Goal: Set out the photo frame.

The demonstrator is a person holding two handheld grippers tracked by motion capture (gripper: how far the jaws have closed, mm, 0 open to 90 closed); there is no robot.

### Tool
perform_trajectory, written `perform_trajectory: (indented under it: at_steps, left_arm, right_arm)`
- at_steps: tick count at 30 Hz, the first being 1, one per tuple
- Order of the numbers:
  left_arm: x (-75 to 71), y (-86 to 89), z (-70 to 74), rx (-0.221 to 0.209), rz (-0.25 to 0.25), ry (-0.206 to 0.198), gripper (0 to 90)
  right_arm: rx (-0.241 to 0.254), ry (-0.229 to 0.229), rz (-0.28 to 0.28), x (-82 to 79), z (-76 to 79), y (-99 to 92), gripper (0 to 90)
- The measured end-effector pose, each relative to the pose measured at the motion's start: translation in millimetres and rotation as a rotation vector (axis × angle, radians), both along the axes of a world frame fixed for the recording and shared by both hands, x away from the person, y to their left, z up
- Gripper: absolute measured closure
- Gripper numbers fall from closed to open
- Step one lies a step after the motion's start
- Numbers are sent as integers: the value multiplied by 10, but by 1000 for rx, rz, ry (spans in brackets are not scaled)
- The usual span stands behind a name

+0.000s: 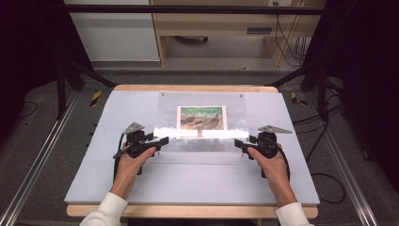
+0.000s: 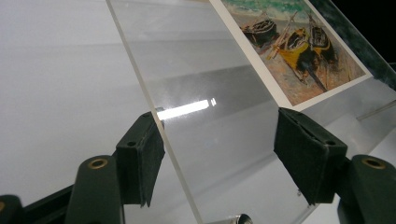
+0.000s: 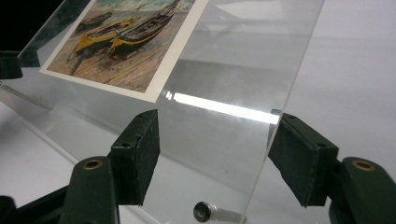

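Two grippers flank a clear acrylic frame panel [image 1: 202, 125] on the white-topped bench [image 1: 188, 179].

The left gripper [image 1: 162, 141] and right gripper [image 1: 237, 143] both have released jaws: each straddles a side edge of the panel, pads apart from it. The panel tilts up, covering a boat-painting print [image 1: 201, 117]. A small silver standoff pin [image 3: 215, 213] lies beneath it. Glare blurs the panel's near edge.

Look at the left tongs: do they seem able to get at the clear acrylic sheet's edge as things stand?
Probably yes. The left tongs are open and already straddle the clear acrylic sheet at its edge, with nothing between the pads and the sheet.
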State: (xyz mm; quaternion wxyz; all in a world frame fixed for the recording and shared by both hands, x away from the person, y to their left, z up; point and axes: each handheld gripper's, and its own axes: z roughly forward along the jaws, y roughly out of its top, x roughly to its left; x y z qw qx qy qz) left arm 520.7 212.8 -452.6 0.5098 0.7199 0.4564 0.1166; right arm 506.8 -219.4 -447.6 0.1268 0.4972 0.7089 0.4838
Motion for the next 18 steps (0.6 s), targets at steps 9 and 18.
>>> perform_trajectory:
  at_steps: [9,18]
  left_arm:
    - [-48,-13,3,5,4,-8,338]
    - [-70,-2,1,11,3,-14,338]
  right_arm:
    - [-22,-7,4,-70,8,-5,351]
    - [-26,-13,12,-96,0,0,353]
